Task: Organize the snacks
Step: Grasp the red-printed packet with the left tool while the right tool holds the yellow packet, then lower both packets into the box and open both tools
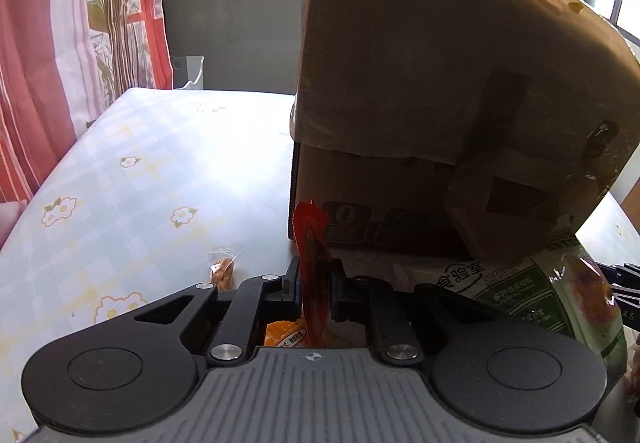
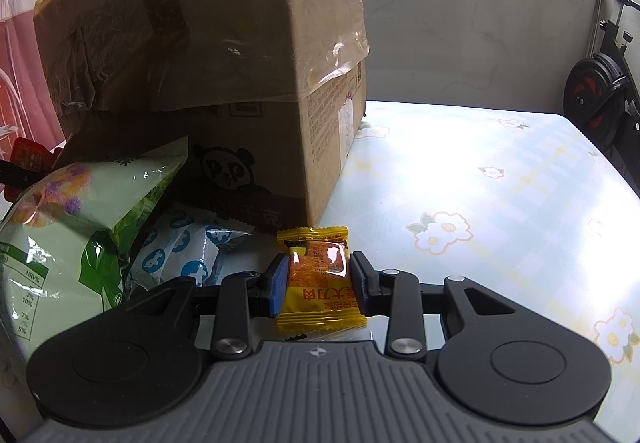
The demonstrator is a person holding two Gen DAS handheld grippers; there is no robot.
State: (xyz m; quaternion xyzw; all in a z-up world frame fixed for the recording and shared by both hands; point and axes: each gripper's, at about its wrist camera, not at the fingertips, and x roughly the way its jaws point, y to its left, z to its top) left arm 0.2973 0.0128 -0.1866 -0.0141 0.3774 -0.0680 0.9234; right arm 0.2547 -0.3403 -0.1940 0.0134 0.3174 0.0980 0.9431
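My left gripper (image 1: 314,283) is shut on a thin red snack packet (image 1: 312,243), held upright in front of the brown cardboard box (image 1: 420,83). My right gripper (image 2: 320,279) has its blue pads on both sides of a yellow snack packet (image 2: 318,275) that lies on the table by the box's corner (image 2: 240,63); the pads touch its edges. A big green snack bag (image 2: 72,227) leans at the box's front and also shows in the left wrist view (image 1: 532,291). A blue-and-white packet (image 2: 176,255) lies beside it.
A small clear packet of nuts (image 1: 224,267) lies on the floral tablecloth (image 1: 120,171) left of my left gripper. An orange packet (image 1: 284,335) lies under that gripper. A red curtain (image 1: 40,63) hangs on the left. An exercise bike (image 2: 600,95) stands beyond the table's far right.
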